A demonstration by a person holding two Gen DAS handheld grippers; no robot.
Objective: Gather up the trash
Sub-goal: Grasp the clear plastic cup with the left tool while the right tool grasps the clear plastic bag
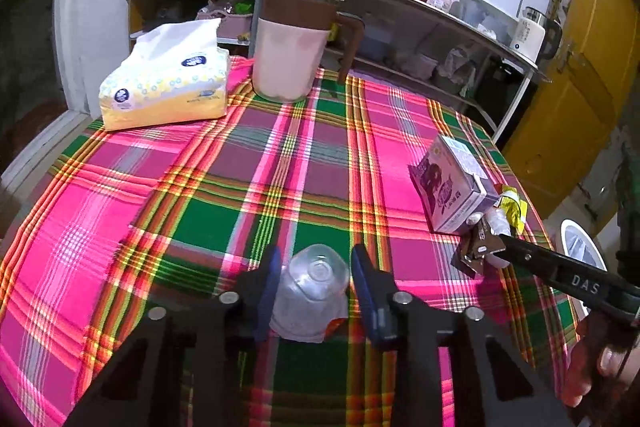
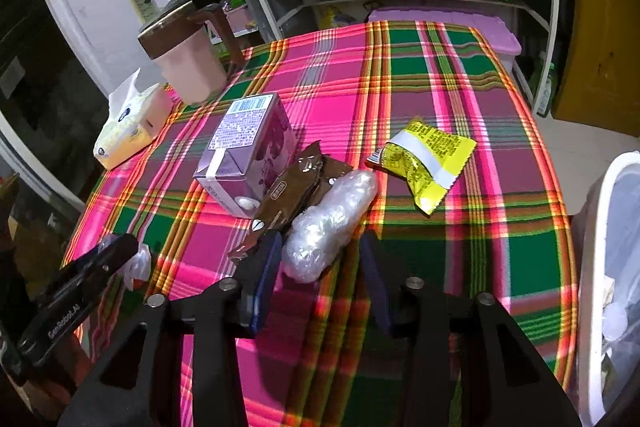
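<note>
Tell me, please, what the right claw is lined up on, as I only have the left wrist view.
Observer: A crumpled wad of clear plastic lies between the right claw's fingers. There is a gap on one side, so the claw is open.
Operator: Thank you. Where is the yellow wrapper? The purple carton hides most of it here.
Observer: The yellow wrapper lies to the right of the plastic and clear of it.
Operator: And the white bin?
Observer: The white bin stands beside the table's right edge, and there are already pale scraps inside its liner.
</note>
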